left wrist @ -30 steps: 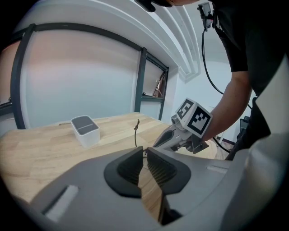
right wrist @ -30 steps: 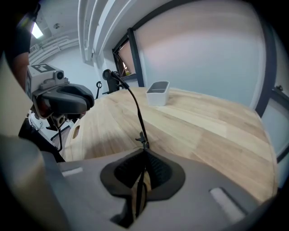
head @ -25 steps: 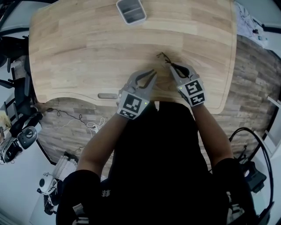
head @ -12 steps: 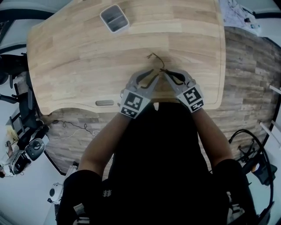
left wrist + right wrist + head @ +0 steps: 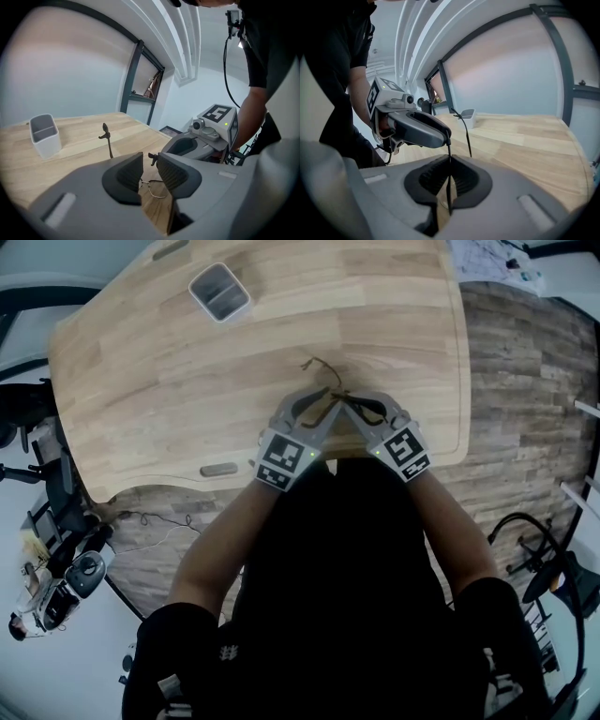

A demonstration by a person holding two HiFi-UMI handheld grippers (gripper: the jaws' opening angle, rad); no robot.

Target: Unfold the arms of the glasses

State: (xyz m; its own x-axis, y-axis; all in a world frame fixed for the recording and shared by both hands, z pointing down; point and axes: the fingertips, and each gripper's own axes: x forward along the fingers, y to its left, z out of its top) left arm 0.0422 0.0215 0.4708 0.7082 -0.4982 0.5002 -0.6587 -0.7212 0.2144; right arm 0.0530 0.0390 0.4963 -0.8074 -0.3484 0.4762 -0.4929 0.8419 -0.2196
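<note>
From my head camera I look down at my 2 claws over the near edge of the wooden tabletop [image 5: 187,381]. My left claw [image 5: 328,401] and my right claw [image 5: 354,403] point at each other, and their tips almost meet. The glasses [image 5: 324,369] are right at those tips. They look thin and dark, and 1 arm pokes away from me across the wood. A grey box [image 5: 220,292] sits well apart, near the far side of the tabletop. In the left gripper view, my left claw [image 5: 149,173] is released. Its 2 dark pads stand apart and have just been opening. A bit of the thin wire rim [image 5: 153,190] of the glasses shows low in the gap, but the pads do not press on it. The arm [image 5: 108,143] sticks up over the wood past the pads. My right claw [image 5: 166,149] is close by on the right, and the grey box [image 5: 44,136] stands off to the left. In the right gripper view, my right claw [image 5: 449,180] is clenched on a thin dark part of the glasses [image 5: 448,194] that runs straight up between the pads. The arm [image 5: 467,139] rises behind it. My left claw [image 5: 443,134] has its tip right at the top of the held part.
</note>
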